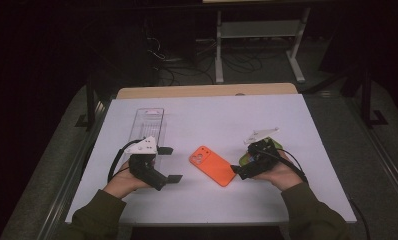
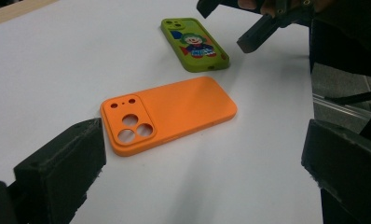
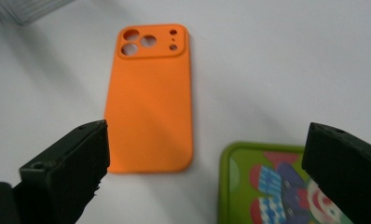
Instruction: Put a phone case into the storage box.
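grippers sit either side of the orange case [image 1: 212,165], which lies flat, back up, mid-table with its camera holes at the far-left end. left gripper [image 1: 169,164] rests to its left with jaws spread wide and holding nothing; right gripper [image 1: 238,171] sits at the case's near-right corner, jaws likewise wide and empty in its own view. green case [image 2: 195,44] lies just right of the orange one, apart from it, partly under the right hand [image 1: 279,172] in the high view. clear tray [image 1: 148,127] stands far-left, well apart.

orange case looks like the likely target, though neither gripper touches it, so that is a judgement. to pick it well, bring one jaw under a long edge and the other over the top, since a thin flat case offers no side to pinch. approach from the near-right corner, clear of the green case, and keep the jaws level with the table [image 1: 227,112]. soft rubbery cases flex, so close gently and lift slowly.
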`<state>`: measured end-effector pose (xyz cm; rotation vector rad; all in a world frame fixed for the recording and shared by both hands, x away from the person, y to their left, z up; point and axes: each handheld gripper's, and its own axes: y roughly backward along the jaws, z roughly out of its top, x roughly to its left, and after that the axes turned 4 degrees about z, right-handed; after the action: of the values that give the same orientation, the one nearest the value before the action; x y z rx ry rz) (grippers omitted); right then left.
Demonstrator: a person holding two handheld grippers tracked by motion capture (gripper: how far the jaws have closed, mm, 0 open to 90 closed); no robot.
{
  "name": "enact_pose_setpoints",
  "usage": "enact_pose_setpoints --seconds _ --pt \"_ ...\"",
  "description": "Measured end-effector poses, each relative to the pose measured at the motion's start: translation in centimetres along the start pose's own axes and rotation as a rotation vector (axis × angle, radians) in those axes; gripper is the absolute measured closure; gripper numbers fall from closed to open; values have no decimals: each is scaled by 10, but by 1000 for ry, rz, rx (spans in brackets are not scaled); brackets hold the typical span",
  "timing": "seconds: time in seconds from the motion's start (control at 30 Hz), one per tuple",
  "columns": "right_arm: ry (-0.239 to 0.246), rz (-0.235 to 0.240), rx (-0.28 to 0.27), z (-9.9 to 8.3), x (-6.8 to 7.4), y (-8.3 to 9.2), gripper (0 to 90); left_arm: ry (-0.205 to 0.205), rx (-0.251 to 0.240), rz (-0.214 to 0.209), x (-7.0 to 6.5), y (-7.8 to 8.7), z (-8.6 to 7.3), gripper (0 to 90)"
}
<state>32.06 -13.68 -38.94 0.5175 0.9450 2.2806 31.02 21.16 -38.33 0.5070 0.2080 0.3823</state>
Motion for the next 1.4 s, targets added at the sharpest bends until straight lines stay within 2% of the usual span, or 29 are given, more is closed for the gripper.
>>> enact_pose_setpoints --seconds 0.23,0.5,0.97,1.27,1.4 --pt "-8 2 28 20 9 -21 3 1 -1 -1 0 0 0 0" --pt "-15 13 57 28 15 -42 3 0 -1 0 0 1 0 0" --pt "-6 22 138 24 28 -69 4 -1 -1 1 0 0 0 0" --pt "13 8 176 20 31 -80 9 -2 2 0 1 0 0 0" --pt "26 0 187 18 33 -85 39 -1 1 -1 0 0 0 0"
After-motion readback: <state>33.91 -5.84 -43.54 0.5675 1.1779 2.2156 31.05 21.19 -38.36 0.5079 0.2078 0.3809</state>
